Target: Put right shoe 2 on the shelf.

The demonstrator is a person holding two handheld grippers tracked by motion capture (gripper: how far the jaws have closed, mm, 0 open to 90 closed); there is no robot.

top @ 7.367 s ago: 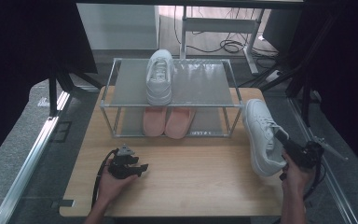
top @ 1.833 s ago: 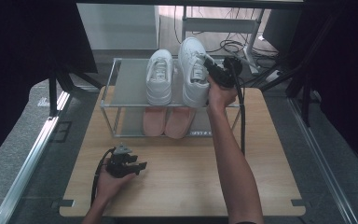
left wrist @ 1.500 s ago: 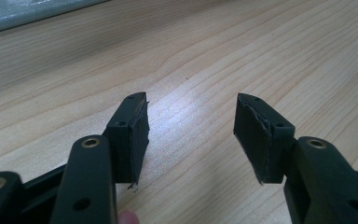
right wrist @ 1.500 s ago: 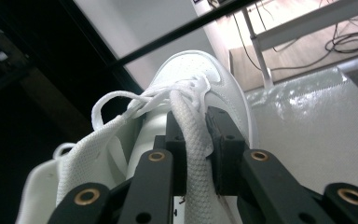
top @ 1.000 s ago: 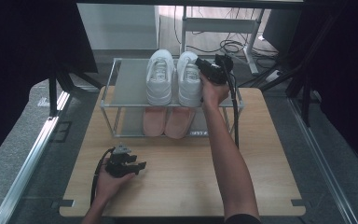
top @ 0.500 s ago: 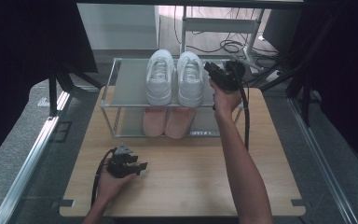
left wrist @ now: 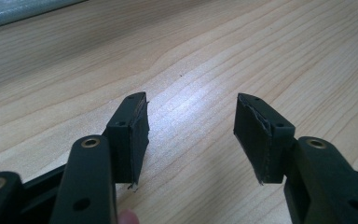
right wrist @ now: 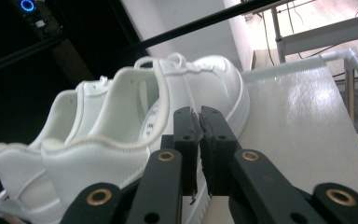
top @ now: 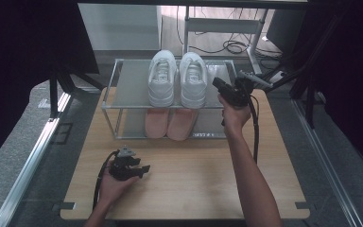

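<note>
Two white sneakers stand side by side on the rack's top shelf (top: 128, 87), toes pointing away: the left one (top: 162, 84) and the right one (top: 193, 85). My right gripper (top: 216, 83) hovers just right of the right sneaker, apart from it. In the right gripper view its jaws have just been closing and now meet with nothing between them (right wrist: 199, 112), and the right sneaker (right wrist: 223, 79) lies just beyond. My left gripper (top: 144, 169) rests low over the wooden table (top: 194, 179), with its jaws open and empty (left wrist: 192, 98).
A pair of pink shoes (top: 170, 124) sits on the rack's lower shelf. The right part of the top shelf (right wrist: 303, 121) is bare. Cables and metal frame legs lie on the floor behind the rack. A black cable trails from each gripper.
The right gripper carried the second white sneaker to the top shelf, let it go beside the first, then drew away to the right and closed its jaws. The left gripper has not moved.
</note>
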